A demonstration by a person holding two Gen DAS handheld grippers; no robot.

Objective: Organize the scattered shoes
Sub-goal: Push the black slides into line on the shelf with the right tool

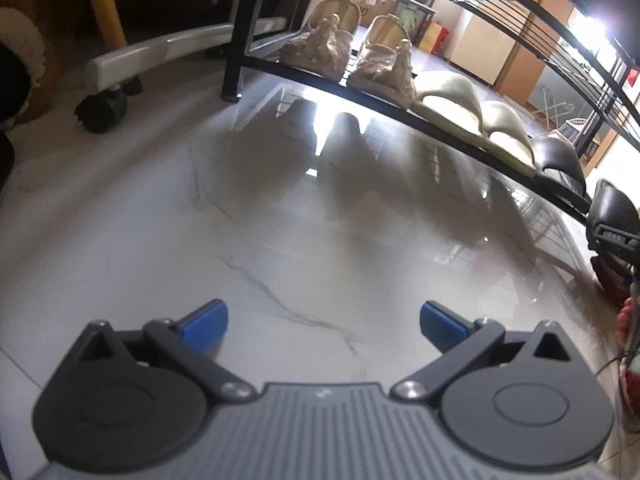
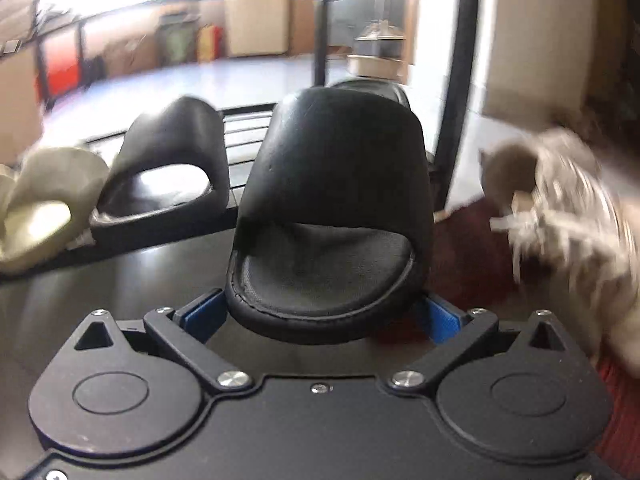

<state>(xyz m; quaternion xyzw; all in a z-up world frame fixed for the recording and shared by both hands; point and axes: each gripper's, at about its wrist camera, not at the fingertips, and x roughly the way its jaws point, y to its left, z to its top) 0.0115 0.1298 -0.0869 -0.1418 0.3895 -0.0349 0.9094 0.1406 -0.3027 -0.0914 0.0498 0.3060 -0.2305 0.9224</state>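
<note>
Two views, L to R. Left wrist view: far left a white chair base w/ black castor (image 1: 105, 110) on the marble floor (image 1: 280, 240), then the black leg of the shoe rack (image 1: 236, 68). On the rack's lowest tier, L to R: a pair of beige lace shoes (image 1: 352, 54), toes toward the camera, then a pair of cream slides (image 1: 476, 120), then a black slide (image 1: 558, 160), all side by side along the front rail. At the right edge a second black slide (image 1: 614, 216) is off the rack, w/ part of another gripper just under it. Left gripper (image 1: 324, 326) hangs low over bare floor, blue-padded jaws spread wide w/ nothing between them.

Right wrist view (blurred): cream slides (image 2: 40, 208) at far left, next a black slide (image 2: 172, 168) resting on the rack's bottom tier (image 2: 240, 120). Center: right gripper (image 2: 320, 320) w/ jaws pinching the heel end of the held black slide (image 2: 332, 200), one blue pad each side of the sole; toe strap points away toward the rack, slide just in front of the tier, beside its mate. Right of it the rack's upright post, then a dark red mat (image 2: 472, 248) on the floor w/ a grey-beige laced sneaker (image 2: 568, 208) on it, too smeared to give more detail
</note>
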